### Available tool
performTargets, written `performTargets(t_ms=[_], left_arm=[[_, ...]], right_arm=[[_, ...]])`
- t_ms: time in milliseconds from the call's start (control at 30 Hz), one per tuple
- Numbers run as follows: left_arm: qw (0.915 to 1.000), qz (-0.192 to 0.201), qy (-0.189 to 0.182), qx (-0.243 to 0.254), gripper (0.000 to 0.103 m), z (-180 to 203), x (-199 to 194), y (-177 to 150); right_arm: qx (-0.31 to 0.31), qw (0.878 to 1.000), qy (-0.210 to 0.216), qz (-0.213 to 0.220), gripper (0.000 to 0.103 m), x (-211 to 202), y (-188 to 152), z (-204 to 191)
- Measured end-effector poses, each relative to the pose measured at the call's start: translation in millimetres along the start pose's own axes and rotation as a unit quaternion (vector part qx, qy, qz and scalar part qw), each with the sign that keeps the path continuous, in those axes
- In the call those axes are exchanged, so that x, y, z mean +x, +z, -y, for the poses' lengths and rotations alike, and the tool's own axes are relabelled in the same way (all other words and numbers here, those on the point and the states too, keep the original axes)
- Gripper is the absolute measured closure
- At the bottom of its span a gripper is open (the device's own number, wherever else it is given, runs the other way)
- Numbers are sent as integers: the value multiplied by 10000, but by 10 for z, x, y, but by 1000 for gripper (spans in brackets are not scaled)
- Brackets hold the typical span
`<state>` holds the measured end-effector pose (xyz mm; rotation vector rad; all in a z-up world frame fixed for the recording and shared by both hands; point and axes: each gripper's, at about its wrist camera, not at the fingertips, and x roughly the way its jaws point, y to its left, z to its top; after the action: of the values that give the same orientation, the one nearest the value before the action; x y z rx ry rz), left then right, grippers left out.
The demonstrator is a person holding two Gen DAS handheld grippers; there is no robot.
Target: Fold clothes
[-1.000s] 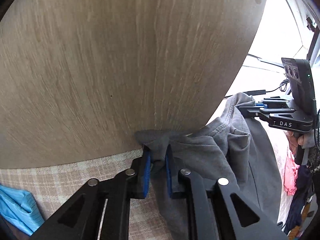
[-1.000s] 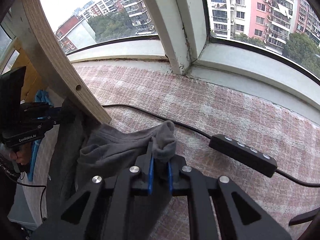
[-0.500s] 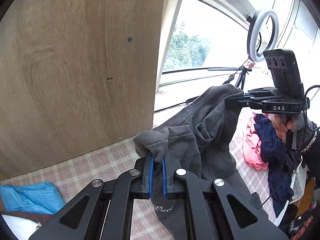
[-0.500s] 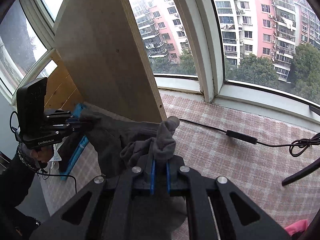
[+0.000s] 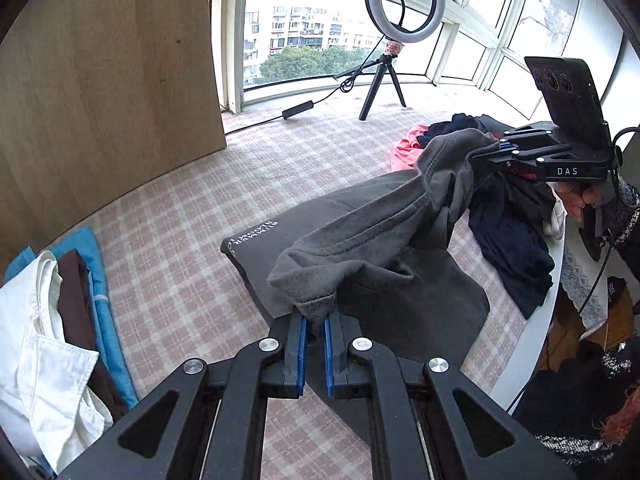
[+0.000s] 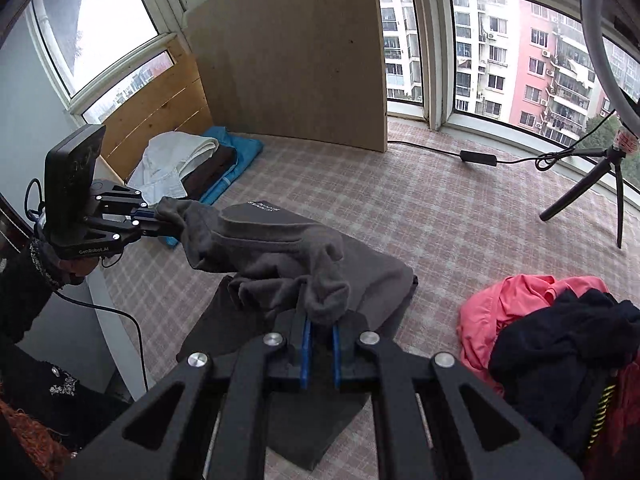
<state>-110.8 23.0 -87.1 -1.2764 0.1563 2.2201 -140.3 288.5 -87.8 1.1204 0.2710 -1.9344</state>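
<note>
The left hand-held gripper (image 5: 314, 326) is clamped on a ribbed edge of the grey garment (image 5: 384, 236). The right hand-held gripper (image 6: 320, 326) is clamped on another bunched edge of the same garment. Between the two grips the cloth hangs as a slack, rumpled band.

Change over the last second: both hand-held grippers have swung from close against the wooden panel (image 5: 108, 92) to a position above the open surface. One second ago the cloth hung free from the grips. Now its lower part lies flat on the checked cover (image 5: 180, 240), with a line of white print at the far-left edge. Only the upper portion remains lifted.

Judgement: the garment is being laid down with one part carried over the flat part. Whether this is spreading out or a fold in progress cannot be settled from the views.

Surface: a wide platform along the windows, covered with pink-and-white checked cloth. To the left lies a folded stack (image 6: 192, 164) of white, brown and blue items. To the right lies a loose heap of pink and dark clothes (image 6: 552, 320).

Room: curved bay windows face apartment blocks. A ring light (image 5: 404, 4) on a small tripod stands at the back, with a cable and inline switch along the sill.
</note>
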Motion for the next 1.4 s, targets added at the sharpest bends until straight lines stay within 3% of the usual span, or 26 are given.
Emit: performTargets(t_ms=[133,233,467,567,600,700,800,867,1000,1067,1167,1200,1267,1300,1400], left_arm=[[9990,-350,-250,-145,97,205,257,-427],[9982,-383,-311,-334,97,243,331,-564],[9978,-176,-438,-460,97,353,217,-723],[9977,-661,-134,-117,90,424,308,-963],[9966,-822,-32,-3,86,447,338,-1043],[9924,-1228,46,111,86,434,278,-1315],[9933,-1144,-5,-143,86,337,49,-1327],[9964,-820,-10,-213,84,310,-38,-1157],[9991,-430,-48,41,81,418,134,-771],[9970,-595,-363,328,81,540,343,-742],[9823,-1561,-673,786,79,776,602,-1046],[9805,-1621,-604,935,79,827,539,-1171],[9838,-1509,-526,808,79,768,355,-1212],[9877,-1382,-527,500,80,662,262,-1153],[9944,-949,-294,-351,78,251,188,-846]], right_arm=[[192,9992,-89,-349,95,313,-570,-15],[342,9983,-123,-445,95,424,-815,6],[373,9991,-48,-175,95,188,-903,-38],[333,9986,52,-404,89,195,-1041,-53],[375,9983,74,-442,77,152,-1089,-46],[502,9971,141,-557,74,23,-1232,-25],[628,9956,207,-671,74,-107,-1375,-3],[750,9945,274,-681,74,-180,-1429,19],[739,9958,263,-464,74,66,-1132,-27],[646,9959,213,-601,74,300,-1062,-102],[534,9875,516,-1392,74,622,-1237,-250],[393,9854,532,-1568,74,616,-1302,-294],[343,9881,486,-1420,74,447,-1319,-290],[432,9893,518,-1295,74,355,-1298,-250],[1265,9882,621,-605,71,155,-1000,183]])
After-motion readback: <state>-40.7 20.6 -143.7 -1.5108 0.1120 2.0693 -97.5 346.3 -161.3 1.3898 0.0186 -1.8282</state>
